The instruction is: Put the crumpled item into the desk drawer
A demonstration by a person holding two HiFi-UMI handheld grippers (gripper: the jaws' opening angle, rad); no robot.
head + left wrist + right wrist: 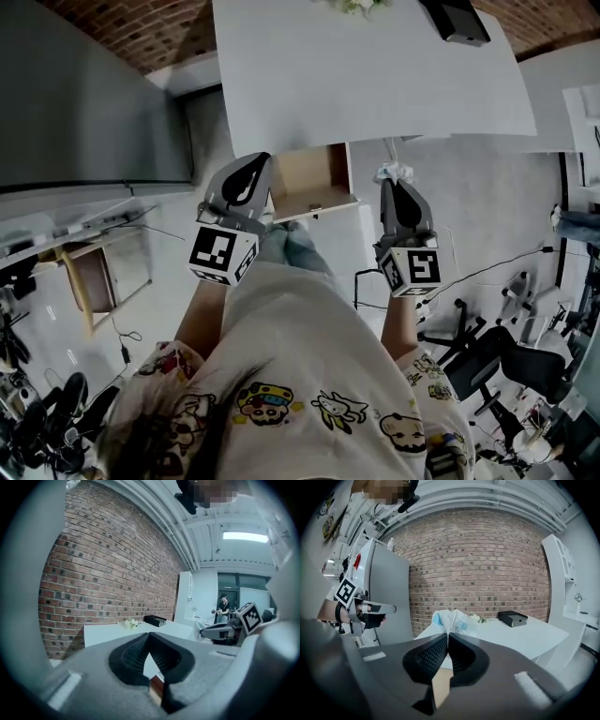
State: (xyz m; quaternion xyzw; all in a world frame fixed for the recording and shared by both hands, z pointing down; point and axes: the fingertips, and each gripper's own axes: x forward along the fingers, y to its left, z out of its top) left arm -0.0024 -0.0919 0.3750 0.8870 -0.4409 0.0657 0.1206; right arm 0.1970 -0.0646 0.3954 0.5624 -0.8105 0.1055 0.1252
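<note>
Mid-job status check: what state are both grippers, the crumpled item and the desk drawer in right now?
Crumpled white-and-blue item: pinched at the jaw tips, held up, not yet in the drawer.
Right gripper: shut on the crumpled white-and-blue item.
Left gripper: shut, nothing between its jaws.
Light wooden desk drawer: pulled open; the part that shows looks bare.

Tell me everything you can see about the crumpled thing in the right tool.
The crumpled item is a white wad with pale blue patches, looking like thin plastic or paper. Bunched and creased, it is pinched at its lower edge by the shut tips of the right tool, which alone touches it. It is held in the air right of the open drawer.
</note>
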